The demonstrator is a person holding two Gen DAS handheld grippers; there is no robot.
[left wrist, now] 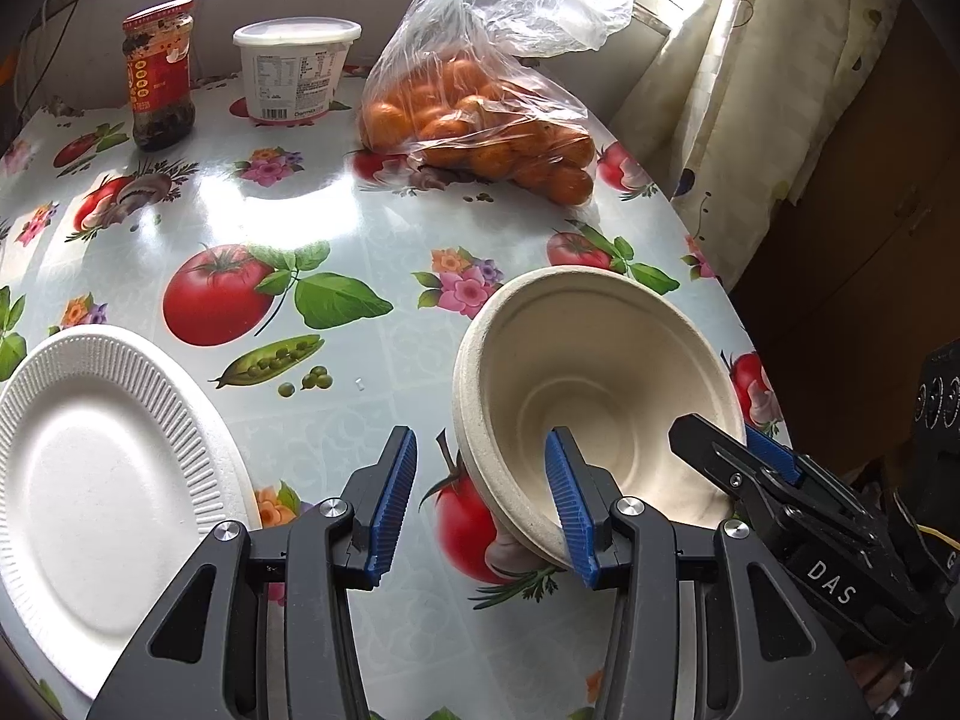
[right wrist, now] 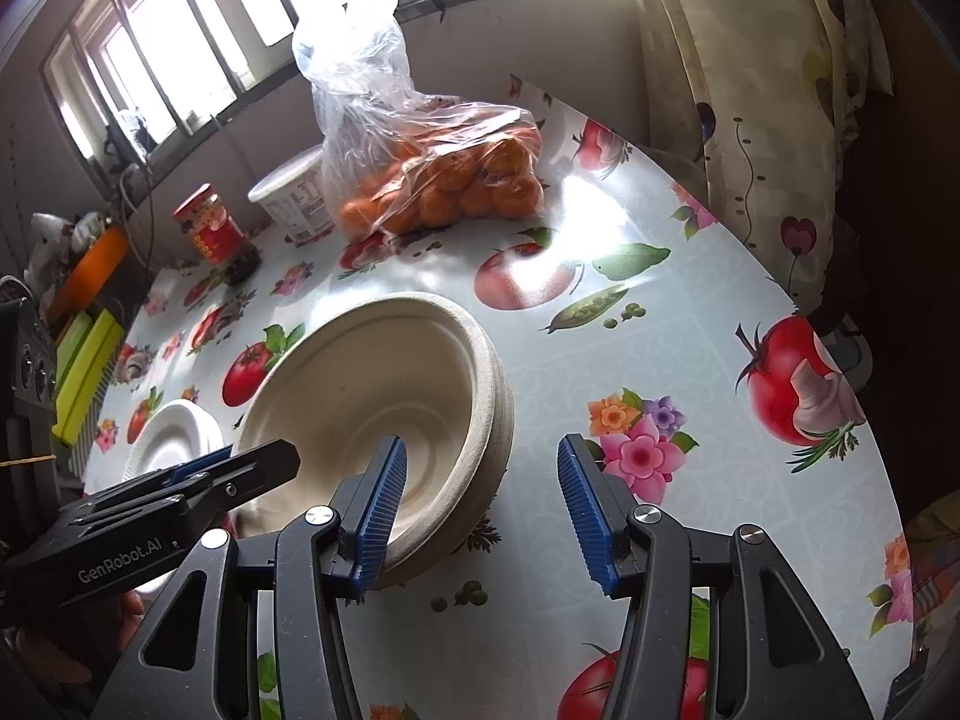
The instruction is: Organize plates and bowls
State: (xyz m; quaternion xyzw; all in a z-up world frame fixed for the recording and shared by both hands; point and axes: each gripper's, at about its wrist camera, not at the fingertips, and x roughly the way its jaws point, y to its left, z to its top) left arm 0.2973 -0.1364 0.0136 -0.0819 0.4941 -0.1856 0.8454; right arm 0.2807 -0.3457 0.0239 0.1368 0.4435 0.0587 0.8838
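Note:
A beige paper bowl [left wrist: 591,372] stands on the table near its right edge; in the right wrist view it [right wrist: 384,384] looks like two nested bowls. My left gripper [left wrist: 480,504] is open, its right finger inside the bowl and the near rim between the jaws. My right gripper [right wrist: 480,510] is open, its left finger inside the bowl and the rim between the jaws. Each gripper shows in the other's view, the right one [left wrist: 738,450] at the bowl's right rim, the left one [right wrist: 240,468] at its left rim. A white foam plate [left wrist: 102,480] lies at the left and also shows in the right wrist view [right wrist: 168,438].
A bag of oranges [left wrist: 480,126], a white tub [left wrist: 294,69] and a red-lidded jar [left wrist: 159,72] stand at the back of the table [left wrist: 360,228]. A curtain [left wrist: 750,90] hangs beyond the table's right edge. Yellow-green and orange items [right wrist: 84,354] sit off the left side.

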